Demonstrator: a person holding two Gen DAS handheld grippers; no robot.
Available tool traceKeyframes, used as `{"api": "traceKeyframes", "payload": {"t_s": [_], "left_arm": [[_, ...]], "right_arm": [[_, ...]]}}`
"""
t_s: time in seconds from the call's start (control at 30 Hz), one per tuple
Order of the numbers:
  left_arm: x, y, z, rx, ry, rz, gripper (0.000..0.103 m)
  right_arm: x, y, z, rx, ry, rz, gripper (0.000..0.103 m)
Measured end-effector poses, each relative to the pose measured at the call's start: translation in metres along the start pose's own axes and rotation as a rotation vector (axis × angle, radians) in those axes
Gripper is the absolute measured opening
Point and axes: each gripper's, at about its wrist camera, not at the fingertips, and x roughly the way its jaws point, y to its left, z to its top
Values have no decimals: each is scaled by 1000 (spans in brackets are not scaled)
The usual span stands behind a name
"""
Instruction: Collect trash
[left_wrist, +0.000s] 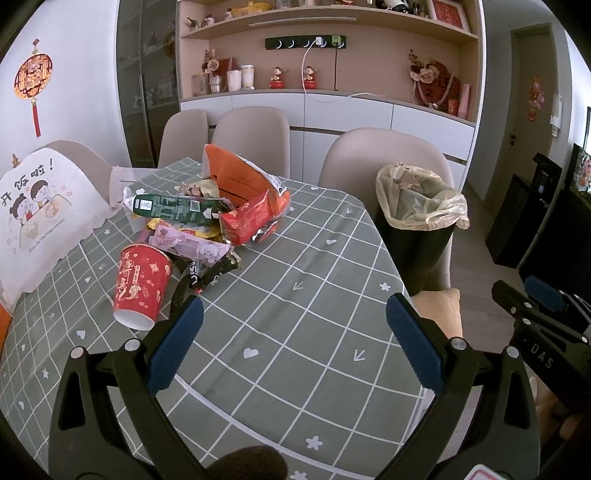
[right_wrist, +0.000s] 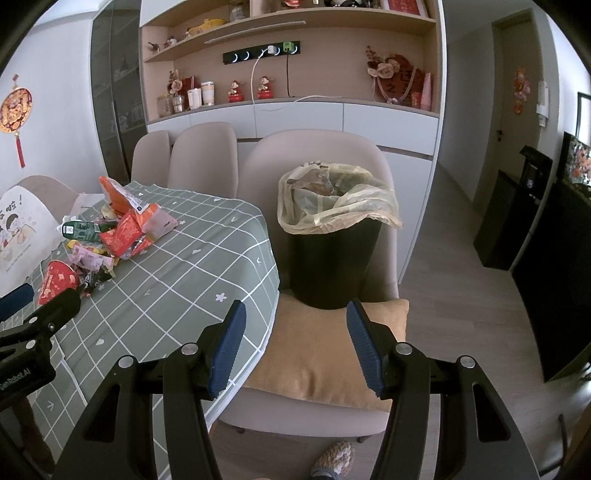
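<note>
Lying heaped at the left of the left wrist view, a pile of crumpled snack wrappers (left_wrist: 207, 218) is seen: an orange foil bag, a green packet, pink and red sachets. A red printed paper cup (left_wrist: 142, 286) is tipped on its side just beside it. All is carried by the counter under a grey-green checked tablecloth (left_wrist: 295, 295). A black bin lined with a pale plastic bag (right_wrist: 332, 236) stands on a beige chair with a tan cushion (right_wrist: 325, 354). The left gripper (left_wrist: 293, 343) and right gripper (right_wrist: 295, 347) are held with jaws wide apart, nothing grasped. Shelves fill the upper frame.
</note>
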Motion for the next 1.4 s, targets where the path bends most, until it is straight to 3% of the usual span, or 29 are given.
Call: {"api": "traceKeyframes", "payload": {"t_s": [0.83, 0.97, 1.07, 1.1, 1.3, 1.4], "left_arm": [[3, 8, 3, -8, 5, -11, 95], [12, 32, 14, -18, 2, -31, 95], [26, 64, 23, -49, 37, 4, 95], [32, 78, 25, -66, 57, 23, 95], [75, 157, 22, -214, 203, 55, 95], [93, 173, 19, -240, 254, 59, 88]], "right_arm": [[8, -5, 4, 8, 15, -10, 54], [21, -8, 8, 15, 66, 28, 54], [29, -1, 12, -6, 97, 50, 54], [31, 4, 14, -33, 72, 47, 54], [55, 24, 16, -94, 139, 83, 54], [68, 35, 16, -108, 173, 115, 54]]}}
